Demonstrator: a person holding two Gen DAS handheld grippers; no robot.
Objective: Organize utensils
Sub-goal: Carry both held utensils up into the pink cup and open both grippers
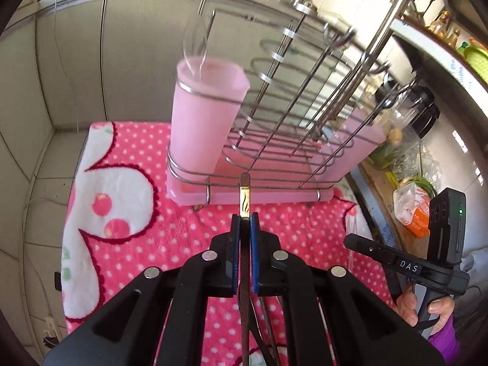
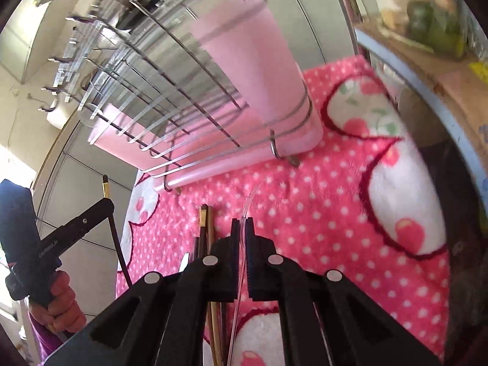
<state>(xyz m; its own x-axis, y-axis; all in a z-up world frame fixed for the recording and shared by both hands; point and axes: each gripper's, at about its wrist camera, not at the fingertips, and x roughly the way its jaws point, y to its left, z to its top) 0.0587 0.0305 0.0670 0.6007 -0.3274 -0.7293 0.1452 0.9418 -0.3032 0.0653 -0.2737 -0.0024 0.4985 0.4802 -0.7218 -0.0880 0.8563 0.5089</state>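
Up close, left hand-held gripper (image 1: 244, 217) clamped on dark gold-banded chopstick (image 1: 245, 196), right hand-held gripper (image 2: 243, 220) pinching clear thin straw (image 2: 250, 196), fluffy polka-dot towel (image 2: 335, 201).

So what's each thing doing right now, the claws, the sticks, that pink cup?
Left claw: shut on dark chopstick, lifted.
Right claw: shut on clear straw.
Pink cup: upright in wire rack.
Loose chopsticks: lying on the pink towel.

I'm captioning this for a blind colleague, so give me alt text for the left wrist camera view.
The left gripper is shut on a dark chopstick with a gold band, pointing at a wire dish rack on a pink tray. A pink utensil cup sits at the rack's left end, all on a pink polka-dot towel.
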